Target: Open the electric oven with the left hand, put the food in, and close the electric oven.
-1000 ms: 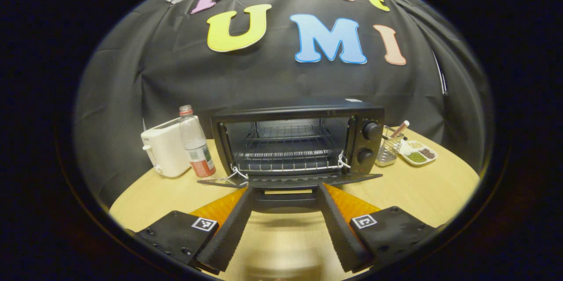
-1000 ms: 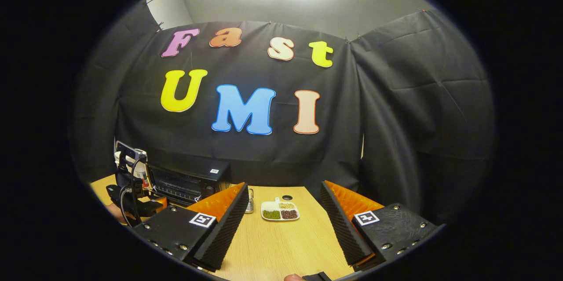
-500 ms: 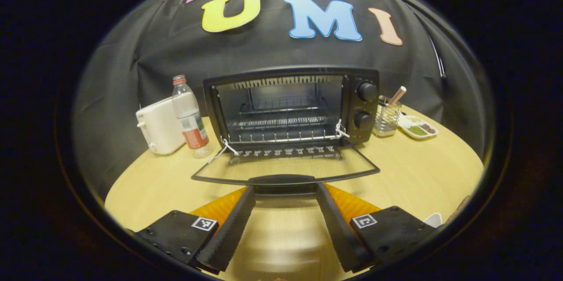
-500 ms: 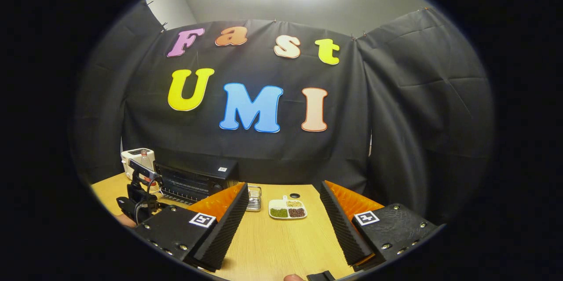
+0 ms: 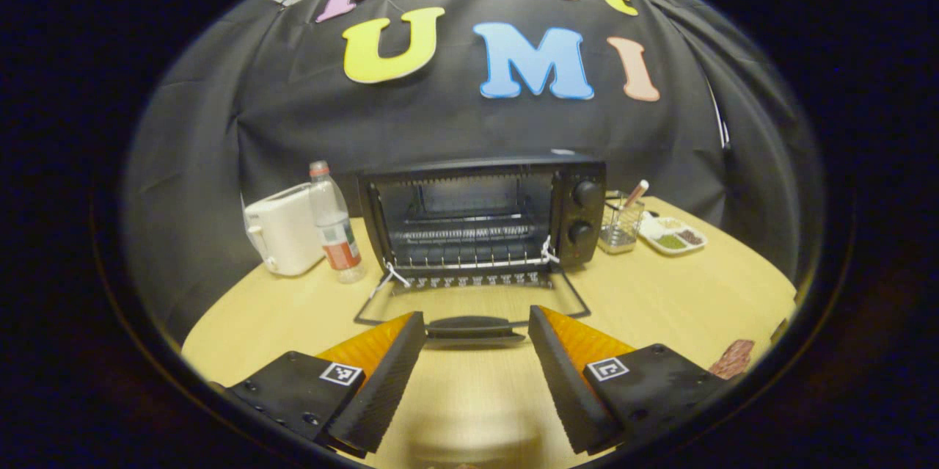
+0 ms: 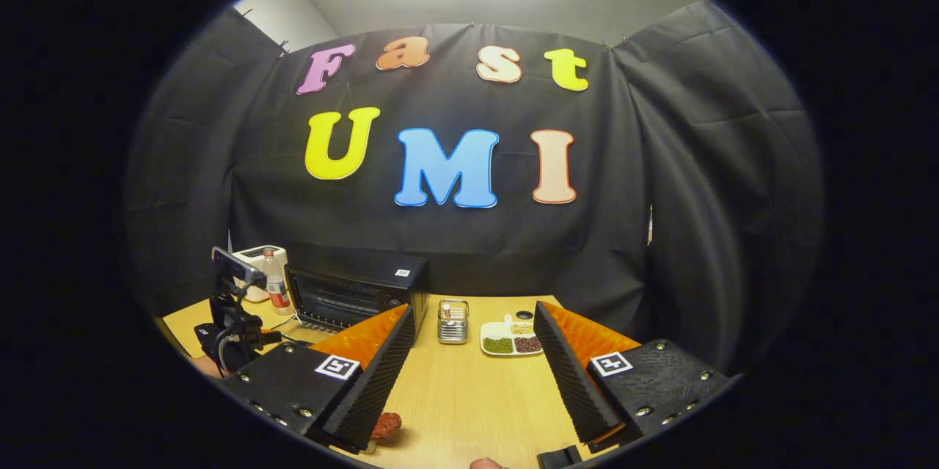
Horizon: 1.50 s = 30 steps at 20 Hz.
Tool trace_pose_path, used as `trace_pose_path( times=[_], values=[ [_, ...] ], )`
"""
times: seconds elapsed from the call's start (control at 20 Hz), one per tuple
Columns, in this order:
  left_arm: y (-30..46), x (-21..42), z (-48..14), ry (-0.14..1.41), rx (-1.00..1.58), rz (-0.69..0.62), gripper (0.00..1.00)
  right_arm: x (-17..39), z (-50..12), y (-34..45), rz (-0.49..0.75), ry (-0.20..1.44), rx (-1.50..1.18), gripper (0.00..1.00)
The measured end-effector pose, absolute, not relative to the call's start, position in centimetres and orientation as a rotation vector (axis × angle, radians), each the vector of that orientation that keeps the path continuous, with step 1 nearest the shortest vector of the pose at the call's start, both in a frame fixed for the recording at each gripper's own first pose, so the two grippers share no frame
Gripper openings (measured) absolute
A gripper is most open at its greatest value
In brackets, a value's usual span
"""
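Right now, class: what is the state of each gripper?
Left gripper: open, holding nothing, near the oven door handle.
Right gripper: open, holding nothing.

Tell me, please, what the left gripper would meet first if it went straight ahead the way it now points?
Most likely the door handle of the open oven, which lies just ahead between the open left gripper fingers; depth is hard to judge.

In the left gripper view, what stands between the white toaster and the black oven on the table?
A plastic bottle with a red cap stands upright between the toaster and the oven, seen in the left gripper view.
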State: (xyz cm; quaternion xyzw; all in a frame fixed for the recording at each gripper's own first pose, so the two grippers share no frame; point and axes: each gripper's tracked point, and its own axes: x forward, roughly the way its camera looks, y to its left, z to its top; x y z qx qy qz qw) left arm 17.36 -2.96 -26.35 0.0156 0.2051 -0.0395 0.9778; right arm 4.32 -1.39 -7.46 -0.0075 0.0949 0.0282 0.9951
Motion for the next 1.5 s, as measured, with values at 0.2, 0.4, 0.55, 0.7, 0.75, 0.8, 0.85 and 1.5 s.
trace_pose_path(
  times=[0.2, 0.4, 0.55, 0.7, 0.75, 0.8, 0.85, 1.5],
  values=[
    [-1.4, 15.6, -19.5, 0.297, 0.004, -0.044, 0.95, 4.7, -10.1, 0.2, 0.135, 0.256, 0.054, 0.99],
    [0.0, 12.3, -13.9, 0.177, 0.017, -0.012, 0.99, 4.3, -13.8, 1.6, 0.199, 0.365, 0.135, 0.99],
    [0.7, 9.6, -10.9, 0.119, 0.017, 0.012, 0.91, 3.9, -16.7, 2.6, 0.246, 0.471, 0.207, 0.99],
    [0.8, 7.3, -8.4, 0.081, -0.003, 0.021, 0.95, 3.1, -19.8, 4.0, 0.292, 0.597, 0.295, 1.0],
    [0.9, 6.6, -8.0, 0.073, -0.003, 0.023, 0.95, 2.8, -20.8, 4.5, 0.306, 0.64, 0.322, 1.0],
    [0.8, 6.0, -7.6, 0.067, -0.002, 0.024, 0.97, 2.6, -21.7, 4.8, 0.313, 0.676, 0.346, 1.0],
    [0.9, 5.5, -7.1, 0.061, -0.001, 0.025, 0.99, 2.2, -22.6, 5.2, 0.324, 0.712, 0.368, 1.0],
    [5.2, 2.7, -6.6, 0.052, -0.013, 0.126, 0.99, -0.6, -30.9, 8.9, 0.296, 1.078, 0.776, 0.7]
  ],
)
